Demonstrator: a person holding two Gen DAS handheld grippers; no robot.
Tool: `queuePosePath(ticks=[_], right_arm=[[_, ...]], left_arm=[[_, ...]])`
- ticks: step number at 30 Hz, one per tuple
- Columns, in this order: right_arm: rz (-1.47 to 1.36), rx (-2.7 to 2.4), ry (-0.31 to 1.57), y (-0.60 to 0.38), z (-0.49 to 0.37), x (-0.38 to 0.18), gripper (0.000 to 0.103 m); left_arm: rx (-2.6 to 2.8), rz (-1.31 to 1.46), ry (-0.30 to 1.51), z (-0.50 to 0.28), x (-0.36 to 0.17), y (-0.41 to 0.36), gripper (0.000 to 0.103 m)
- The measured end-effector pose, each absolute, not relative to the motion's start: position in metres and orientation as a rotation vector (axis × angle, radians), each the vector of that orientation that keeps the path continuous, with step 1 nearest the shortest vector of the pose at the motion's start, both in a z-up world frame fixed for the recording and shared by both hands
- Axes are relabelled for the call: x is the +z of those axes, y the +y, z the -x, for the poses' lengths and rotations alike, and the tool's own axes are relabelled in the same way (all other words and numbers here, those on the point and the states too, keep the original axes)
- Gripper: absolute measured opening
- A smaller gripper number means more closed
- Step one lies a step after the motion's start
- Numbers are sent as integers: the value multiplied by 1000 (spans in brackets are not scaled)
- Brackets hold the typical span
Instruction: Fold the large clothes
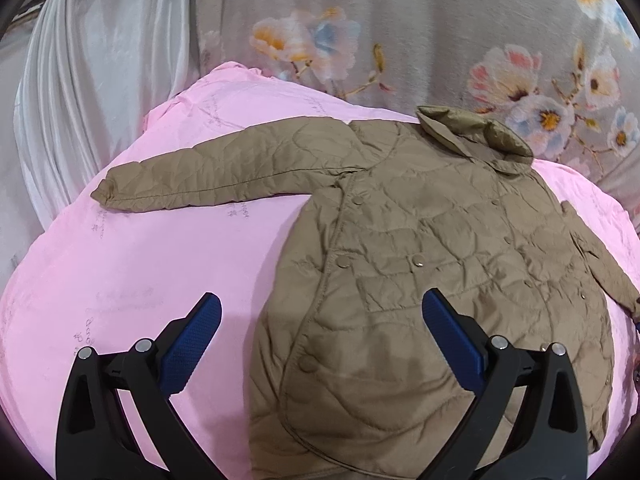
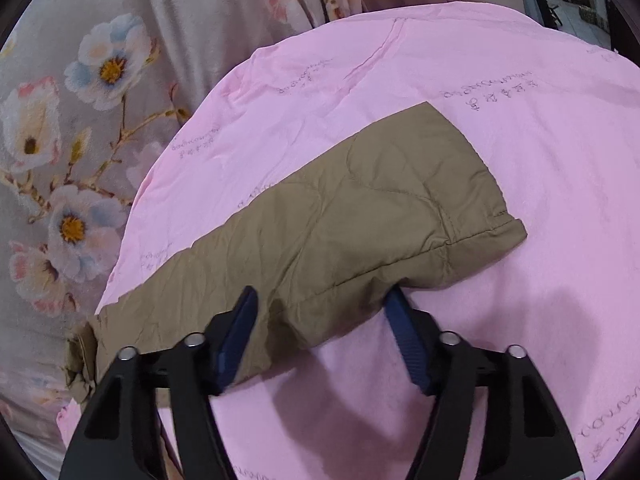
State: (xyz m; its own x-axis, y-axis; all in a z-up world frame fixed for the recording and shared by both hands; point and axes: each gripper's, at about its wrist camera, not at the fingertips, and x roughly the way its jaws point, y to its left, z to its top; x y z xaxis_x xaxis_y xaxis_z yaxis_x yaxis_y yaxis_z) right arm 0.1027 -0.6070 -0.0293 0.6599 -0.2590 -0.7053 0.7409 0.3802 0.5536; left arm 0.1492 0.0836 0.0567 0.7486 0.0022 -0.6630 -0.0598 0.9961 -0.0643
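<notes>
jacket (image 1: 420, 248) lies flat on the pink sheet (image 1: 160, 264), front side up, snaps down the middle, collar (image 1: 476, 136) toward the far edge by the floral curtain (image 1: 400, 28) and hem toward me. its long axis runs near-to-far. in my left wrist view the left gripper (image 1: 320, 332) hangs over the hem end, fingers spread wide with nothing between them; one blue pad (image 1: 192, 344) sits over bare sheet, the other over the lower front panel. the left sleeve (image 1: 208, 178) stretches straight out toward the sheet's left edge, cuff near that edge, its long axis crossing the body's at roughly a right angle. the other sleeve only shows as a strip at the right rim of this view.

in my right wrist view the right gripper (image 2: 320, 320) is down at the right sleeve (image 2: 340, 224), spread fingers straddling its near edge somewhere along the middle of its length. the jaws look parted, not yet pinched, though whether the pads touch fabric i cannot tell. the sleeve runs diagonally away from the gripper, cuff (image 2: 492, 236) pointing out toward the sheet's right side, shoulder end off to the left near the curtain.

my read: the right arm is the nearer one to a grasp, and the coming move turns on carrying that sleeve across its own axis, inward over the body.
</notes>
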Motion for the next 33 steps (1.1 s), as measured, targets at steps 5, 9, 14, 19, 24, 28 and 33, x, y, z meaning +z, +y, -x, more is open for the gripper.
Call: queuePosePath(ticks=[5, 9, 14, 19, 24, 28, 33], right_arm=[[-914, -667, 495, -604, -122, 10, 6], [-668, -523, 395, -536, -152, 97, 5], [-391, -223, 370, -393, -203, 174, 5], [-213, 40, 479, -254, -256, 172, 6], [-83, 171, 587, -166, -288, 131, 34], [-84, 211, 540, -157, -278, 134, 51], [-209, 144, 519, -204, -264, 141, 60]], left_arm=[[92, 64, 779, -160, 45, 92, 98], [111, 38, 783, -161, 41, 95, 98], [128, 16, 782, -161, 39, 93, 98], [126, 31, 797, -165, 37, 101, 98], [103, 71, 819, -175, 37, 114, 98], [47, 119, 833, -185, 41, 120, 98], [-90, 222, 863, -211, 51, 108, 98]])
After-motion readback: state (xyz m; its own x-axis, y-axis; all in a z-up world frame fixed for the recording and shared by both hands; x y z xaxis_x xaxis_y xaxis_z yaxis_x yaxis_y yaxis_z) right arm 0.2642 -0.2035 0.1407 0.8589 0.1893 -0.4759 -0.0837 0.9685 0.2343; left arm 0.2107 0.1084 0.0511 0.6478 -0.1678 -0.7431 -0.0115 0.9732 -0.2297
